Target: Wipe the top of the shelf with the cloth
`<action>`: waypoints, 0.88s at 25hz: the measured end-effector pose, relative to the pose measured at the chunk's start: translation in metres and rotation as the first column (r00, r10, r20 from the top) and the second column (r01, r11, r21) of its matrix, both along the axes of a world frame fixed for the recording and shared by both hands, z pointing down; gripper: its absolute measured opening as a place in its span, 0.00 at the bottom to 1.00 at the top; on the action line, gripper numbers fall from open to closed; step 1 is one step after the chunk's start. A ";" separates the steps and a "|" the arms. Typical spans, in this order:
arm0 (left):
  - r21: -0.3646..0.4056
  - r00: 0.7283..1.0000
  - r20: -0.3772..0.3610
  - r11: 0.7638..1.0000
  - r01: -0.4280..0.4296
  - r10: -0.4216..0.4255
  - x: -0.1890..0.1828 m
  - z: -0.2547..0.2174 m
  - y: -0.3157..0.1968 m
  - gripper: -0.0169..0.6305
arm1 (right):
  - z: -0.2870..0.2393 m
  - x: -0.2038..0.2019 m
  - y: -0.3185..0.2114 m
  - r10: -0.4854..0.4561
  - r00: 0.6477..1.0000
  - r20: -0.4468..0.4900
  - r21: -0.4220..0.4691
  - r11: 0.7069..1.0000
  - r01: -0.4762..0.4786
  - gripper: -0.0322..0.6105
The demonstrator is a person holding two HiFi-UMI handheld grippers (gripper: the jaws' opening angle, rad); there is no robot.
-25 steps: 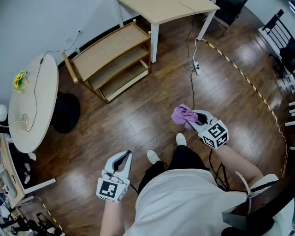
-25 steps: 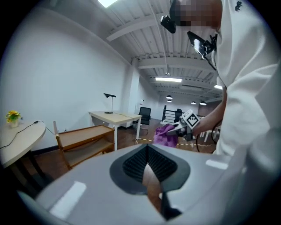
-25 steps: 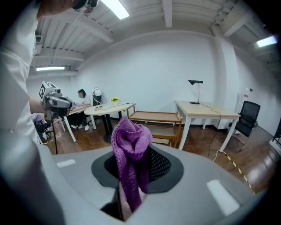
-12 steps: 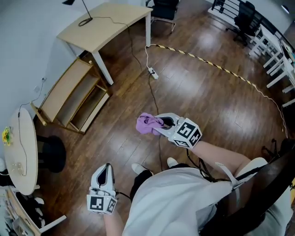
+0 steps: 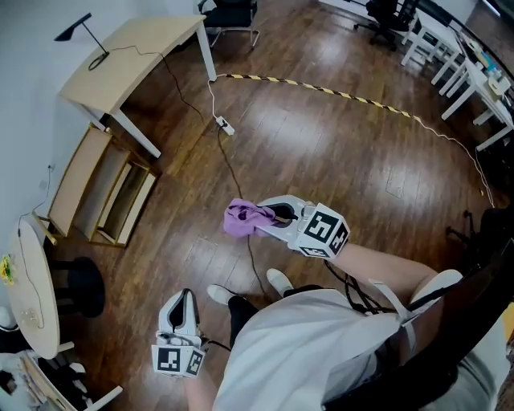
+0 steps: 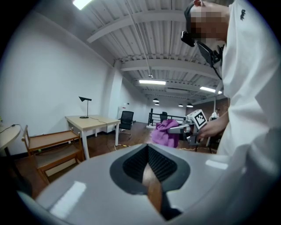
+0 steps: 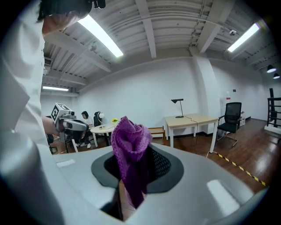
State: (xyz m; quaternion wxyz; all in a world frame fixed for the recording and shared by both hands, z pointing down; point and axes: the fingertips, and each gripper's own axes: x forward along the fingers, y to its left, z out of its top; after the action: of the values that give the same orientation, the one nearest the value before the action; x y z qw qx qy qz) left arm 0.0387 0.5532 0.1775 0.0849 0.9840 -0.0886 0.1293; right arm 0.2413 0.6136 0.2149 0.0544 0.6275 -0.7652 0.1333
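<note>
The right gripper is clenched on a purple cloth, held out in front of the person over the dark wooden floor. In the right gripper view the cloth stands bunched up between the jaws, with a tail hanging down between them. The marker cube sits behind the jaws, near the person's hand.

The left gripper hangs low at the person's left side, near the body. Its jaws are pressed together with nothing between them; in its own view only a thin strip of floor shows between the ribbed pads.

The wooden shelf stands at the far left against the wall, well apart from the cloth and from both grippers. Its top board is bare. Just beyond it is a light wooden desk bearing a black lamp, and nearer on the left a round white table. A cable runs across the floor from a white power strip toward the person's feet, where two white shoes show. A line of yellow-and-black tape crosses the far floor, and an office chair stands at the far edge.
</note>
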 end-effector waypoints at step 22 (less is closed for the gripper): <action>0.036 0.998 0.046 0.999 -0.037 0.035 0.042 -0.011 0.064 0.06 | 0.006 0.042 0.059 0.024 0.999 0.030 0.016 1.000 -0.024 0.19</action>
State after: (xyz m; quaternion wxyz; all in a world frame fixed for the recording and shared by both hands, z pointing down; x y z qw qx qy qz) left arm 0.0808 0.6173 0.1665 0.0623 0.9837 -0.0750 0.1514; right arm 0.2836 0.6725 0.2211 0.0362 0.6351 -0.7593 0.1372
